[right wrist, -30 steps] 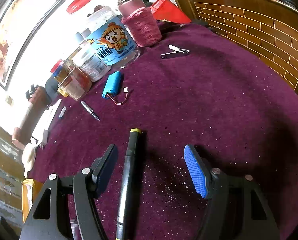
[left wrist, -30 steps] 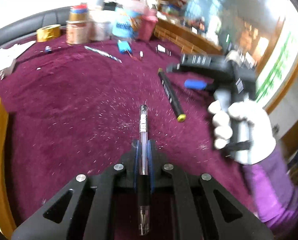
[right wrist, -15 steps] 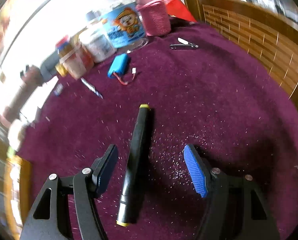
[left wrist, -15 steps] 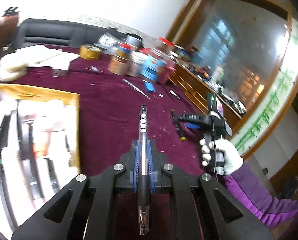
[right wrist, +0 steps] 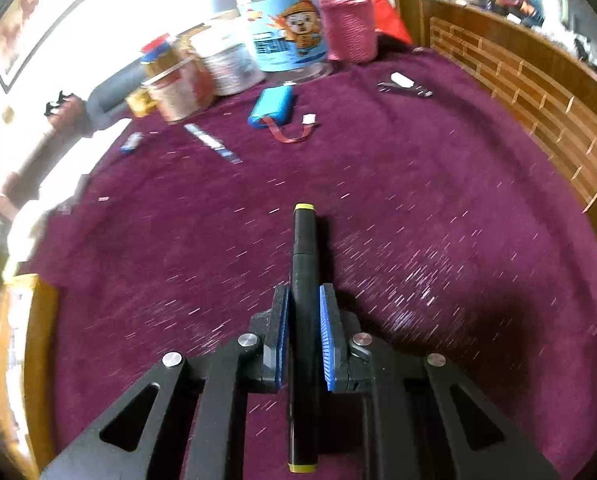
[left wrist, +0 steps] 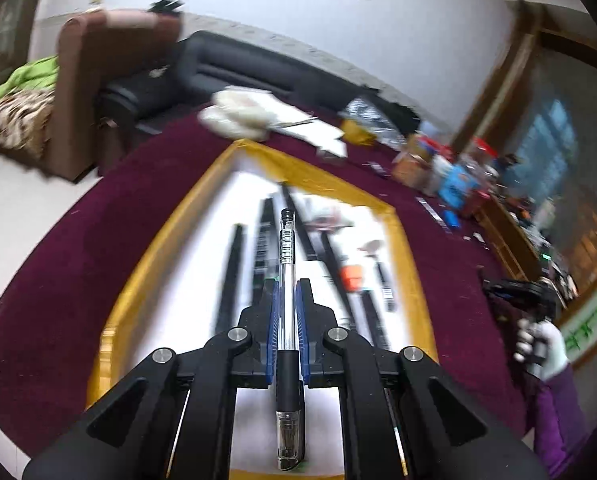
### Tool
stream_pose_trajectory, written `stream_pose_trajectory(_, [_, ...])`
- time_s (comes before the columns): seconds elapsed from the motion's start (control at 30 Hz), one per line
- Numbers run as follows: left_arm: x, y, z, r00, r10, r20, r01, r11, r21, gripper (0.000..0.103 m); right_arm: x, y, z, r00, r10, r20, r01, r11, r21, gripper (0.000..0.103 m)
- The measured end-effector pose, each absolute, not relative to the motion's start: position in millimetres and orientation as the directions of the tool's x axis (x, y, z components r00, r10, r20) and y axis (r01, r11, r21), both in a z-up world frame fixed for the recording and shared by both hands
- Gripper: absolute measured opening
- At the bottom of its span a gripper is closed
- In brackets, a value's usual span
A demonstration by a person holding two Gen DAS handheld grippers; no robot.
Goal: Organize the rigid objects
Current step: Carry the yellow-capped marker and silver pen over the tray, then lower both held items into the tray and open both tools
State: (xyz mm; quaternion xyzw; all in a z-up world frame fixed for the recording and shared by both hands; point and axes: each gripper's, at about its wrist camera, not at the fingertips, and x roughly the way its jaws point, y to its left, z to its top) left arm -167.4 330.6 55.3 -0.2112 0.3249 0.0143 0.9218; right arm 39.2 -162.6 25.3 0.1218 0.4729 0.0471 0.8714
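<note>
Black marker (right wrist: pixel 304 304) sits pinched lengthwise between the right gripper's (right wrist: pixel 304 334) just-closed blue pads (right wrist: pixel 327 336).

Clear glossy plastic pen (left wrist: pixel 286 280), matt black marker (right wrist: pixel 304 280), fuzzy maroon tablecloth (right wrist: pixel 438 184).

Motion blur is smearing the dark sticks (left wrist: pixel 230 276) lying in the tray (left wrist: pixel 402 248), so what they are cannot be told. The jars (left wrist: pixel 450 176) behind are blurring together too. The pen (left wrist: pixel 288 320) is hiding the tray floor beneath it. The marker (right wrist: pixel 304 320) is running under the gripper (right wrist: pixel 303 336), and the frame's left edge is cutting off the tray there.
</note>
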Motion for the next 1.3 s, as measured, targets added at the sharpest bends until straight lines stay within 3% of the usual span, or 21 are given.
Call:
stream_pose_trajectory(0.43, [-126,366,47,0.735,-0.09,-0.673,-0.204,0.916,-0.345,0.007,-24,-64,89,0.505,0.509,-0.697,-0.269,0.86,0.434,0.013])
stream_pose_trajectory(0.9, [-26,375,34,0.591,-0.063,-0.804,-0.208,0.951,-0.227,0.009,-62,75,79,0.226,0.703,-0.675,-0.472,0.685,0.555,0.013])
stream_pose_trajectory(1.03, [-38,377,39,0.623,-0.101,-0.776,-0.219,0.93,-0.296,0.014,-73,109,70,0.152,0.722,-0.675,-0.497,0.646,0.579,0.013])
stream_pose_trajectory(1.1, [-54,375,51,0.669,-0.119,-0.734,-0.194,0.925,-0.326,0.023,-76,125,63,0.108,0.734,-0.67,-0.498,0.624,0.603,0.014])
stream_pose_trajectory(1.17, [-81,375,66,0.722,-0.121,-0.681,-0.18,0.918,-0.354,0.048,-79,142,55,0.045,0.751,-0.658,-0.489,0.591,0.641,0.014])
stream_pose_trajectory(1.3, [-129,380,88,0.804,-0.085,-0.588,-0.184,0.905,-0.383,0.054,-82,177,36,-0.076,0.769,-0.635,-0.446,0.544,0.711,0.014])
